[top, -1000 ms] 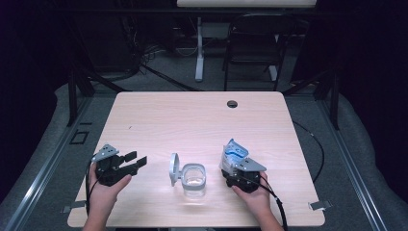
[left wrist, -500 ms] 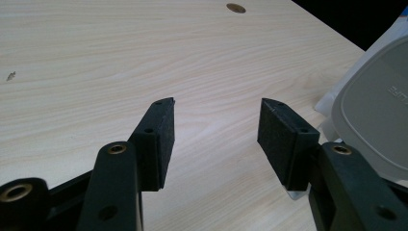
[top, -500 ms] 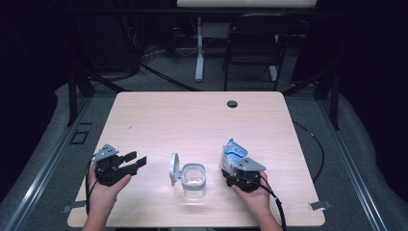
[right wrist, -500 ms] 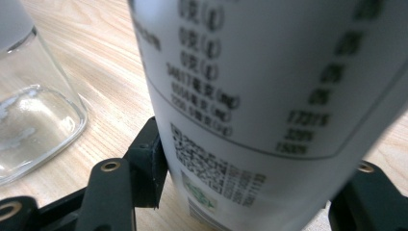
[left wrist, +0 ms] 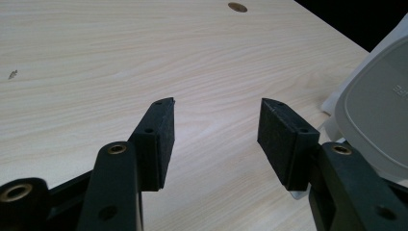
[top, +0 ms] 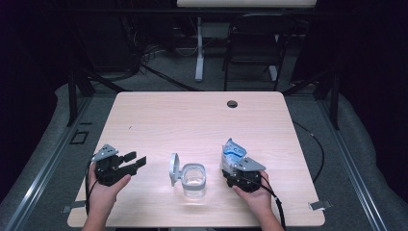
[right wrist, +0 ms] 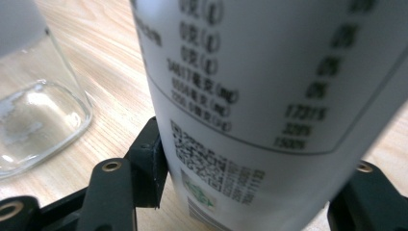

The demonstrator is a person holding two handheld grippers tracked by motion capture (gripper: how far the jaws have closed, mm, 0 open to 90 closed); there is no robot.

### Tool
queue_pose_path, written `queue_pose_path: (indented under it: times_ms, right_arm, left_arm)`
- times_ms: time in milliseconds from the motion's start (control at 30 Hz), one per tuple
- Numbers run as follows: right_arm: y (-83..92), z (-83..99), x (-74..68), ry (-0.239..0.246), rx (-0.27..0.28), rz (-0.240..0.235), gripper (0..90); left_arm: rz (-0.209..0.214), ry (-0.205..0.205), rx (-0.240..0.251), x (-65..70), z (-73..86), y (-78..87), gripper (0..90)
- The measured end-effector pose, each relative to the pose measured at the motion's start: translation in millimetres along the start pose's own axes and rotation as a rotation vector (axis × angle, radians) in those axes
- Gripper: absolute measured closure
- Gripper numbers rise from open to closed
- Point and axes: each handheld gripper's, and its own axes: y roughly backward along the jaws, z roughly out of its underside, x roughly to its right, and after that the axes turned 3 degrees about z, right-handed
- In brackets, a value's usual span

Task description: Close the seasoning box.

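Both black two-jaw grippers, left [top: 137, 160] and right [top: 234, 168], carry a grey three-cornered top plate. Flat matte-black rectangular jaw pads [left wrist: 157, 129], brass-coloured screw inserts in the arms. Thin black cable trails from each. Forearms bare, no sleeves.

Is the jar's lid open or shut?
Open. The lid stands swung up at the left of the jar, leaving its mouth uncovered in the high view; the left gripper view shows the lid's flat face.
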Motion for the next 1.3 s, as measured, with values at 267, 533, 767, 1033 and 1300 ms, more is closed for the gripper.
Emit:
queue_pose_path:
  times_ms: [267, 533, 767, 1033, 1300]
  right_arm:
    - [13.5, -12.0, 2.6, 0.043, 0.017, 0.026, 40.3]
    - [26.9, -20.8, -0.4, 0.112, 0.017, 0.032, 40.3]
    - [35.0, -28.1, -3.1, 0.152, 0.010, 0.041, 40.3]
    - [45.3, -38.2, -5.6, 0.213, 0.000, 0.062, 40.3]
    - [53.7, -48.4, -6.1, 0.251, -0.010, 0.053, 40.3]
  left_arm:
    - [-0.003, 0.004, 0.008, -0.2, -0.2, 0.3, 47.7]
    - [-0.004, 0.003, 0.007, 0.0, -0.2, 0.4, 47.7]
    - [-0.007, 0.003, 0.003, -0.9, -0.2, 1.6, 47.7]
    - [-0.005, 0.003, 0.009, -1.2, -1.3, 3.6, 47.7]
    - [-0.001, 0.006, 0.011, -2.0, -1.3, 4.5, 47.7]
